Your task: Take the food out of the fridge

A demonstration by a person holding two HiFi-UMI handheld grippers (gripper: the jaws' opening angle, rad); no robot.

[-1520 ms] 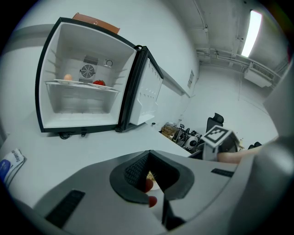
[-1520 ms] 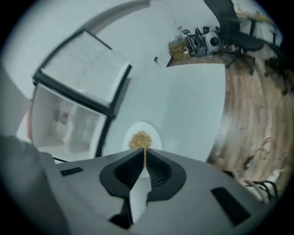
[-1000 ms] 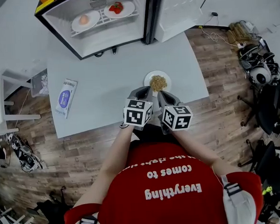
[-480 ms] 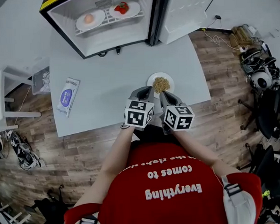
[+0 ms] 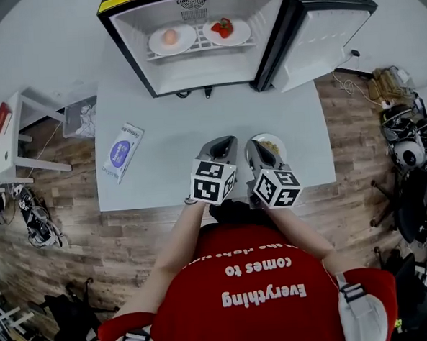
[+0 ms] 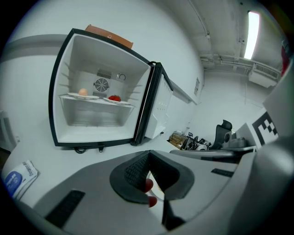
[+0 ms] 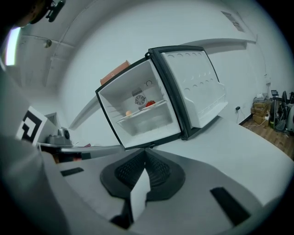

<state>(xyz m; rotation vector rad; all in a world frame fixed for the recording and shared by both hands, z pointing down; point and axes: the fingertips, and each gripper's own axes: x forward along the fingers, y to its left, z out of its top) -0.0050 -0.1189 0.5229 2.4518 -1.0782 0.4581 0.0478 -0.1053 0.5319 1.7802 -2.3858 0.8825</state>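
At the far edge of the table (image 5: 195,113) the small fridge (image 5: 207,71) stands with its door open. Two white plates sit side by side on its wire shelf: the left plate (image 5: 185,44) carries pale round food (image 5: 170,36), the right plate (image 5: 241,36) red food (image 5: 223,27). I'd judge both plates stiff, fairly light and smooth at the rim. The food lies loose on top and the round piece is apt to roll, so pinch the front rim and keep the plate level. The left tongs (image 5: 225,142) and right tongs (image 5: 258,146) are both closed with nothing gripped. They hang close together by the table's near edge, well apart from the shelf, which lies straight ahead and higher. A plate of brownish food (image 5: 278,142) rests just beside the right tongs.
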